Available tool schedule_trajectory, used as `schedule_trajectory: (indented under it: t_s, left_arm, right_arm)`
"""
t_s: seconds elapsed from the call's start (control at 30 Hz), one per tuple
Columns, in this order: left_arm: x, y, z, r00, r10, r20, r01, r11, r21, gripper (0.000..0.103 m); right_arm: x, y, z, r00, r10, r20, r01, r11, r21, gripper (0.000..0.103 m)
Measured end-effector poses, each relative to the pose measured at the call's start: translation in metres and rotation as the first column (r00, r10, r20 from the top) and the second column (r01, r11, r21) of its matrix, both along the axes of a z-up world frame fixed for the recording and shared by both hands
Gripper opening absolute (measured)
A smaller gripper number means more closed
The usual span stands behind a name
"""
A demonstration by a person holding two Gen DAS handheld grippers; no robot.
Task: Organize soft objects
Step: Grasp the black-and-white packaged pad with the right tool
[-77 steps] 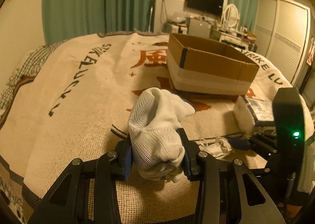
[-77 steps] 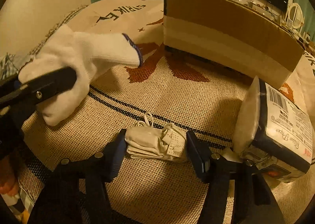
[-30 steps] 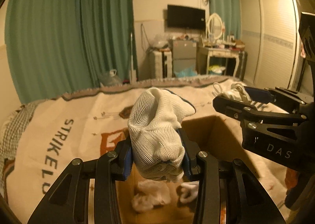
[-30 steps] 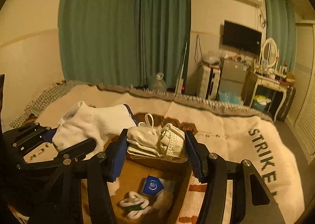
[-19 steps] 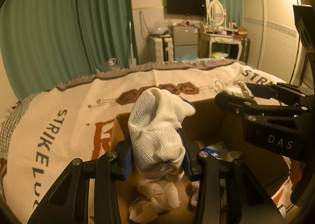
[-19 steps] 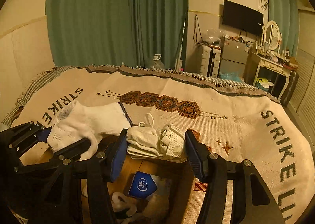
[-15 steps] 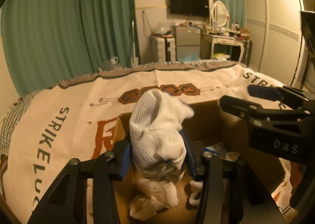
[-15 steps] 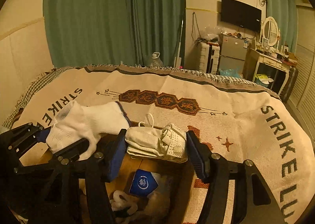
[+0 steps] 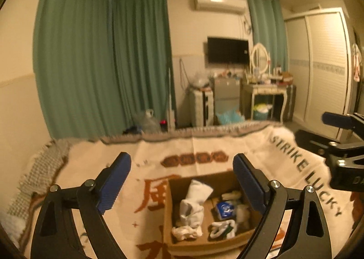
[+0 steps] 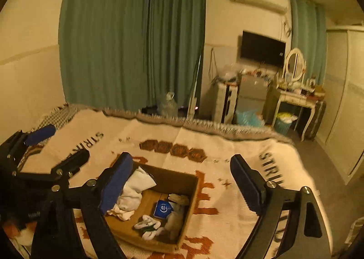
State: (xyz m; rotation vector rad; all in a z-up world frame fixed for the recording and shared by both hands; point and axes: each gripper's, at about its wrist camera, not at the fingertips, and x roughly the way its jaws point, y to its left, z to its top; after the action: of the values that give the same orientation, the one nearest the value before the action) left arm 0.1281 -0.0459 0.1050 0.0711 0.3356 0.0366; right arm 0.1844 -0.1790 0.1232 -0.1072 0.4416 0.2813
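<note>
The left claw [image 9: 182,181] hangs spread wide with nothing between its blue pads, raised above the cardboard box [image 9: 169,211] on the bed. The right claw [image 10: 182,179] is likewise released and empty, hovering over the same box from the other side; in the left wrist view its fingers [image 9: 336,119] show at the right edge of the frame. Inside the box, a white sock [image 9: 193,199] lies draped against the wall nearest the left edge of the bed, with a crumpled white cloth [image 9: 186,231] just beside it at the near wall. Toward the opposite wall sit a small blue packet [image 9: 224,209], a white and dark rolled pair [image 9: 221,228] and some pale folded pieces [image 10: 179,198] close together. The box rests on a cream blanket [image 10: 227,145] with rust-coloured motifs and dark lettering, roughly midway between the bed's two side edges. Beyond the far edge of the bed hang green curtains [image 10: 127,43].
</note>
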Motion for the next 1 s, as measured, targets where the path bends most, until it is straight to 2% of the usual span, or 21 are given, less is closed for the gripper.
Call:
schedule_trajectory:
  t_s: [0.13,0.23,0.33,0.47,0.63,0.8,0.9,1.0]
  left_arm:
    - [-0.045,0.004,0.029,0.997,0.001,0.075,-0.001,1.000,-0.005,0.098]
    - [-0.080,0.008,0.043,0.993,0.010,0.117,-0.009,1.000,-0.009,0.098]
    - [-0.109,0.012,0.046,0.990,0.017,0.139,-0.013,0.999,-0.032,0.098]
    - [-0.135,0.015,0.036,0.987,0.047,0.152,-0.039,0.998,-0.055,0.099]
    - [-0.149,0.012,0.009,0.988,0.067,0.139,-0.064,0.997,-0.031,0.099]
    - [-0.133,0.008,-0.042,0.997,0.078,0.018,-0.076,0.995,-0.068,0.099]
    - [-0.115,0.002,-0.073,0.995,0.084,-0.046,-0.087,0.994,-0.072,0.099]
    - [-0.102,-0.004,-0.102,0.991,0.096,-0.096,-0.103,0.992,-0.075,0.099]
  right_arm:
    - [-0.057,-0.015,0.043,0.999,-0.005,0.052,0.005,1.000,-0.002,0.096]
    - [-0.096,-0.022,0.062,0.996,-0.008,0.084,0.010,1.000,-0.013,0.103]
    - [-0.131,-0.025,0.069,0.995,0.009,0.098,-0.006,0.999,-0.036,0.103]
    - [-0.163,-0.028,0.060,0.995,0.027,0.095,-0.022,0.998,-0.057,0.103]
    - [-0.174,-0.029,0.017,0.999,0.044,0.010,-0.044,0.998,-0.041,0.103]
    - [-0.157,-0.033,-0.049,0.994,0.024,-0.106,-0.030,0.998,-0.054,0.103]
    - [-0.135,-0.035,-0.099,0.979,0.000,-0.202,-0.011,0.999,-0.054,0.102]
    - [-0.116,-0.033,-0.142,0.959,-0.013,-0.282,-0.004,0.998,-0.060,0.097]
